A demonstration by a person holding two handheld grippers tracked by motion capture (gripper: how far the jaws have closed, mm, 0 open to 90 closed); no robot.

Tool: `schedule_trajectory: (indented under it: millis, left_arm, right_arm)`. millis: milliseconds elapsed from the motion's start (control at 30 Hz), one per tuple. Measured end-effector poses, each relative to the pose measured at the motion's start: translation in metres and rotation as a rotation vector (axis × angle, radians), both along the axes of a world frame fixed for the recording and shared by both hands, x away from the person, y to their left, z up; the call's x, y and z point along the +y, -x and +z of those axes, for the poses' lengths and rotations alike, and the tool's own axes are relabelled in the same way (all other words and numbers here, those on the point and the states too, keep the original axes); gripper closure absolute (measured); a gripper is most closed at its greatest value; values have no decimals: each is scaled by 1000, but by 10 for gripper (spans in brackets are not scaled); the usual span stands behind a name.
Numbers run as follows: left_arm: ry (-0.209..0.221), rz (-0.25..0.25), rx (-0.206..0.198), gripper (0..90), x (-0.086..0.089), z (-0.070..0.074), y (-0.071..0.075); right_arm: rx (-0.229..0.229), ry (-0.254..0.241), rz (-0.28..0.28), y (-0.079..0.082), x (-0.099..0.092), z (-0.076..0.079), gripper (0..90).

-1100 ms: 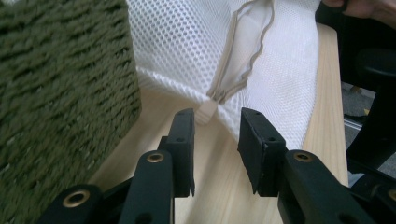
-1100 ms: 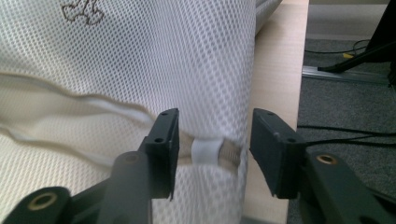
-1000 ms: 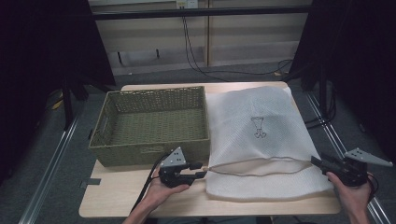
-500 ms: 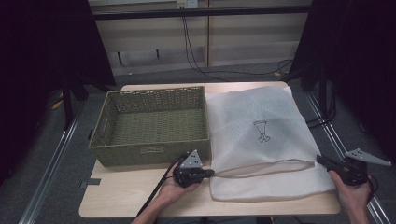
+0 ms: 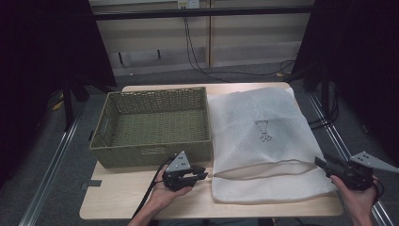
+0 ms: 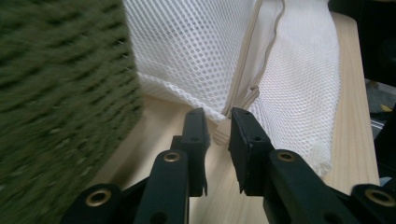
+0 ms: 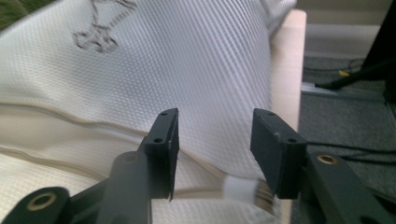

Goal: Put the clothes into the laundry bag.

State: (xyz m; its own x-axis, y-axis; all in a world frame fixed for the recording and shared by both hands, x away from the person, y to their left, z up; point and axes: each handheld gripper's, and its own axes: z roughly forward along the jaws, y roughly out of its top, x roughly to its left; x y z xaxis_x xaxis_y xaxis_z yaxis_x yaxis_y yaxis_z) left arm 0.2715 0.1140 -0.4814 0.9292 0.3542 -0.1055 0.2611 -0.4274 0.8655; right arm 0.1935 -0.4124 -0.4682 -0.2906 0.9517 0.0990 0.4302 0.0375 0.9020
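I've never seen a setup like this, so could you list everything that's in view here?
Mesh laundry bag: one, white, small dark emblem, lying on the table's right half.
Zipper: one, beige, running along the bag's near side.
Wicker basket: one, olive green, table's left half, beside the bag.
Table: one, light wood.
Cables: several, black, on the floor behind.
Left tool: one, black, jaws slightly apart at the bag's left corner.
Right tool: one, black, jaws open at the bag's right edge.
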Motion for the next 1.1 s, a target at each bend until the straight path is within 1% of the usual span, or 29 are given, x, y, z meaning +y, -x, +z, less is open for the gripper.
schedule_trajectory:
  millis: [33, 67, 100, 167, 233, 300, 333, 367, 400, 433, 467, 500, 533, 567, 600, 633, 667, 733, 767, 800, 833, 867, 900, 933, 967, 1000, 1033, 1067, 1100]
  left_arm:
    - [-1, 26, -10, 705, 6, 2, 2]
    - [-7, 34, -20, 656, 10, 3, 3]
    - [4, 53, -22, 631, 15, 3, 5]
    - [5, 86, -41, 566, 27, 6, 7]
    - [28, 120, -59, 536, 38, 6, 10]
    - [15, 158, -84, 453, 48, 7, 13]
    - [19, 175, -92, 432, 54, 6, 14]
    - [24, 198, -93, 381, 59, 7, 16]
    - [43, 212, -93, 355, 64, 6, 17]
    - [29, 245, -107, 348, 69, 6, 19]
    - [40, 250, -115, 312, 74, 5, 20]
    - [43, 268, -111, 278, 79, 5, 22]
    - [50, 290, -118, 262, 84, 5, 24]
    - [68, 298, -110, 243, 90, 4, 26]
    - [65, 310, -119, 221, 95, 4, 26]
    - [74, 326, -115, 205, 102, 3, 28]
    - [64, 346, -122, 190, 106, 3, 30]
    - [78, 376, -129, 148, 118, 3, 33]
    - [91, 398, -124, 133, 123, 2, 34]
    - [96, 398, -119, 122, 126, 1, 35]
    - [79, 407, -118, 104, 130, 0, 36]
    - [77, 427, -115, 101, 132, -2, 38]
    - [94, 430, -116, 86, 134, -5, 40]
    - [82, 435, -113, 79, 137, -7, 42]
    - [67, 440, -125, 76, 140, -8, 43]
    - [69, 456, -123, 62, 145, -8, 45]
    - [73, 471, -127, 53, 149, -8, 46]
    - [95, 481, -134, 44, 155, -7, 48]
    - [103, 496, -145, 33, 159, -7, 49]
  right_arm:
    - [-15, -5, 6, 2, 3, 3, 508]
    - [-32, -10, 17, 4, 6, 7, 500]
    - [-37, -16, 25, 5, 8, 9, 493]
    - [-55, -31, 37, 8, 13, 13, 468]
    - [-66, -44, 47, 10, 19, 15, 438]
    - [-55, -45, 62, 12, 27, 14, 397]
    - [-53, -44, 68, 13, 31, 13, 387]
    - [-47, -35, 76, 14, 36, 13, 371]
    - [-48, -28, 86, 14, 39, 12, 364]
    - [-52, -30, 91, 15, 44, 13, 355]
    - [-56, -32, 99, 16, 48, 13, 350]
    - [-61, -36, 104, 17, 52, 14, 347]
    - [-67, -38, 107, 18, 56, 14, 341]
    - [-72, -37, 114, 19, 60, 15, 341]
    - [-72, -35, 125, 19, 63, 15, 336]
    - [-68, -35, 132, 20, 66, 15, 331]
    - [-66, -21, 147, 20, 70, 14, 330]
    - [-59, -22, 160, 21, 75, 12, 323]
    - [-57, -16, 168, 22, 78, 10, 319]
    - [-54, -15, 172, 23, 80, 8, 317]
    - [-53, -22, 169, 24, 82, 6, 315]
    - [-50, -27, 169, 26, 83, 3, 310]
    - [-50, -36, 163, 28, 83, 0, 307]
    - [-46, -48, 162, 29, 84, -3, 300]
    - [-37, -45, 162, 31, 85, -5, 297]
    - [-32, -33, 158, 32, 85, -7, 293]
    - [-36, -44, 154, 34, 85, -8, 289]
    - [-37, -35, 158, 34, 84, -8, 287]
    - [-48, -40, 151, 35, 83, -7, 284]
